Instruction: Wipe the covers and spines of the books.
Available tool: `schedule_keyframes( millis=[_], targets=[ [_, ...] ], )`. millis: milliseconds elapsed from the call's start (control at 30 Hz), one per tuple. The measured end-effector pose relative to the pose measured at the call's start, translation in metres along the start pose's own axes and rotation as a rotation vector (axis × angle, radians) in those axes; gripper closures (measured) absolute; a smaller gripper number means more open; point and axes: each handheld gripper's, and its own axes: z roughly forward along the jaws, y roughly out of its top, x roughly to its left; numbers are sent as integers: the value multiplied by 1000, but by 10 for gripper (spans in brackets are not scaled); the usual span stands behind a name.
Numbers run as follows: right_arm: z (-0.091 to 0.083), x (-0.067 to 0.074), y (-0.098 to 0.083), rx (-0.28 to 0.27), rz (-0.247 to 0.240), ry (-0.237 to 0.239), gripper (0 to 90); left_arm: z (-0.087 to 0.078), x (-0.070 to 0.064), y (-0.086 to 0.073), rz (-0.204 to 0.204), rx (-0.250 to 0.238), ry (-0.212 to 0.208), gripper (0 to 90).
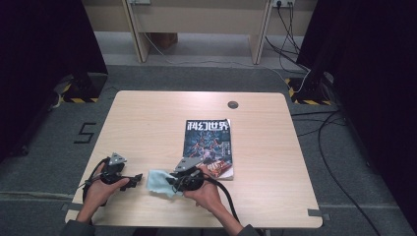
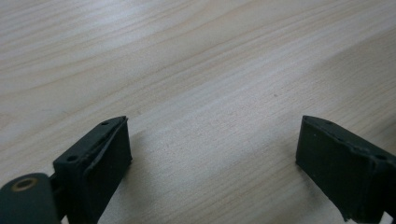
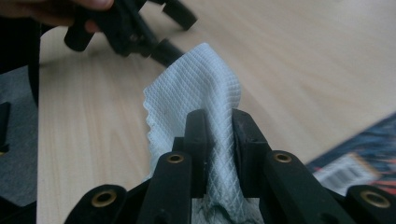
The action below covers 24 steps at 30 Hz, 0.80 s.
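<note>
A light blue waffle-textured cloth [image 1: 158, 183] [image 3: 201, 88] is pinched between the jaws of my right gripper [image 1: 171, 181] [image 3: 219, 116], and its free corner stands up past the fingertips. The gripper sits near the table's front edge, pointing left, just left of a magazine [image 1: 209, 142] [image 3: 364, 154] with a dark illustrated cover that lies flat on the table. My left gripper [image 1: 135, 178] [image 2: 212, 140] is further left, pointing toward the cloth, with its jaws wide apart over bare wood and nothing between them. The right gripper view also shows it [image 3: 126, 28] beyond the cloth.
The light wooden table [image 1: 147, 123] has a round cable hole [image 1: 232, 104] near its far edge. Cables [image 1: 324, 137] trail over the grey carpet to the right. A pale desk frame [image 1: 196, 29] stands beyond the table.
</note>
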Motion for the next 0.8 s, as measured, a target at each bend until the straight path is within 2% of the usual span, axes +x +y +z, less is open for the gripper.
schedule_keyframes(
  millis=[133, 233, 300, 400, 500, 567, 633, 733, 800],
  targets=[
    [-22, -14, 6, -29, -20, -69, 794, 0, 0, 0, -1, -1, 1, 92],
    [-36, -27, 9, -42, 1, -126, 794, 0, 0, 0, 2, 2, -2, 92],
    [-43, -41, 10, -54, 10, -170, 794, -1, 0, 0, 7, 6, -5, 92],
    [-48, -61, 8, -44, 37, -227, 796, -1, -2, 1, 7, 18, -7, 101],
    [-49, -78, 5, -14, 39, -285, 798, -1, -5, 4, 19, 17, -28, 158],
    [-50, -89, 3, 8, 54, -318, 798, 0, -8, 6, 29, 11, -27, 157],
    [-50, -100, -1, 36, 63, -348, 798, 0, -13, 8, 32, -6, -43, 158],
    [-48, -113, -12, 106, 63, -387, 796, 1, -22, 12, 45, -29, -53, 160],
    [-46, -121, -21, 155, 58, -406, 794, 2, -28, 16, 39, -41, -53, 162]
  ],
)
